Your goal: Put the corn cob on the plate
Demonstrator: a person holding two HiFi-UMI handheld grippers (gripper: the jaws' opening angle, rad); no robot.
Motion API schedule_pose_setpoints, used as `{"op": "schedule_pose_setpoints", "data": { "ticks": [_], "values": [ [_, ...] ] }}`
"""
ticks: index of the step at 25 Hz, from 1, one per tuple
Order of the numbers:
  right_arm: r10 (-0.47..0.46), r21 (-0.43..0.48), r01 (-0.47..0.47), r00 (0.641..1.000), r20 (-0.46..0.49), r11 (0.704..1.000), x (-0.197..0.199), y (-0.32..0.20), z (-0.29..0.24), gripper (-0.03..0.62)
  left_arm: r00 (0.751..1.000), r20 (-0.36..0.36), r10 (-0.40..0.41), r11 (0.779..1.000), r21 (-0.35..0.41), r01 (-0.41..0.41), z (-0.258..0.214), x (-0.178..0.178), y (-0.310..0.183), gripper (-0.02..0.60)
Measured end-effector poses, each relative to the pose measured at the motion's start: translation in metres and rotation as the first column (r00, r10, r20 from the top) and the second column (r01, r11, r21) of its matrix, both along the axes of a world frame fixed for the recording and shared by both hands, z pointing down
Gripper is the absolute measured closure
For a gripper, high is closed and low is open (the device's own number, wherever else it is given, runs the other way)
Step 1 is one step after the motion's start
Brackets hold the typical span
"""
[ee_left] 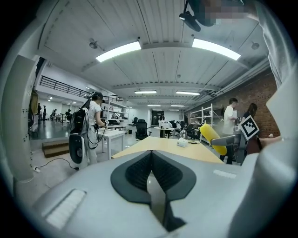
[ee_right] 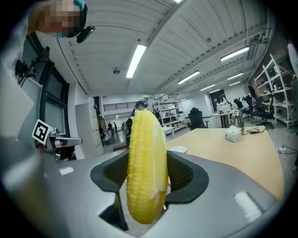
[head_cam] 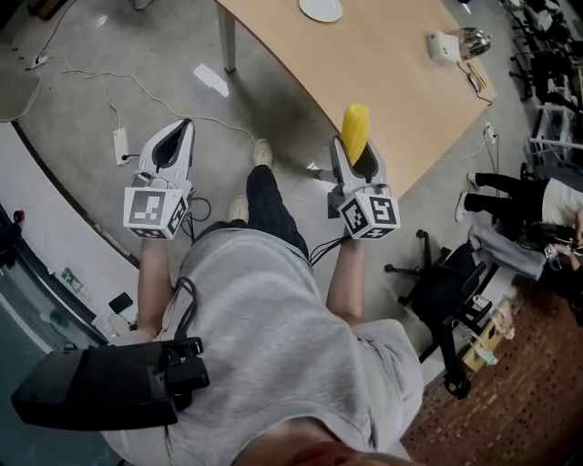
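Yellow corn cob [ee_right: 145, 162] in right tool [ee_right: 148, 175]

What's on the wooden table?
A white plate, a small white box and a metal kettle. The corn cob is in the right gripper, not there. Only part of the table shows.

A kettle [head_cam: 474, 39] and a white box [head_cam: 443, 45] sit together on the wooden table [head_cam: 392, 82], a black office chair [head_cam: 444, 293] nearby.

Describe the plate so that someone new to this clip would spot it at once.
Start at the long tan table ahead of the person. The plate lies on it, cut off by the head view's top edge. It is round, white and flat, unlike the white box and metal kettle farther right.
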State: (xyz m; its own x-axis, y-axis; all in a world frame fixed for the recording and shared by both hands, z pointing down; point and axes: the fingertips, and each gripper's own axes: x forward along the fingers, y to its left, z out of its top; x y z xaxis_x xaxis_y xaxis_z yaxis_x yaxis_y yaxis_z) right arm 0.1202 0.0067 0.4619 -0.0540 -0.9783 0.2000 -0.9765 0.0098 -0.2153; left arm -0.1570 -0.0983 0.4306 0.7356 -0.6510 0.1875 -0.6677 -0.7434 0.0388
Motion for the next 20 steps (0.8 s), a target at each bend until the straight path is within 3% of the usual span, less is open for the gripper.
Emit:
{"op": "schedule_pose_setpoints", "data": {
  "ticks": [11, 20],
  "values": [
    [-0.008, -0.031, 0.009, 1.0, 0.03, 0.999, 0.06, -0.081, 0.027, 0.349, 0.999, 0.04, 0.005, 1.0, -0.018, -0.004, 0.007, 0.065, -0.069, 0.561],
    [-0.026, -0.073, 0.029, 0.999, 0.04, 0.997, 0.088, -0.127, 0.046, 0.349, 0.998, 0.061, -0.005, 0.998, -0.056, 0.008, 0.021, 0.095, -0.107, 0.561]
  ]
}}
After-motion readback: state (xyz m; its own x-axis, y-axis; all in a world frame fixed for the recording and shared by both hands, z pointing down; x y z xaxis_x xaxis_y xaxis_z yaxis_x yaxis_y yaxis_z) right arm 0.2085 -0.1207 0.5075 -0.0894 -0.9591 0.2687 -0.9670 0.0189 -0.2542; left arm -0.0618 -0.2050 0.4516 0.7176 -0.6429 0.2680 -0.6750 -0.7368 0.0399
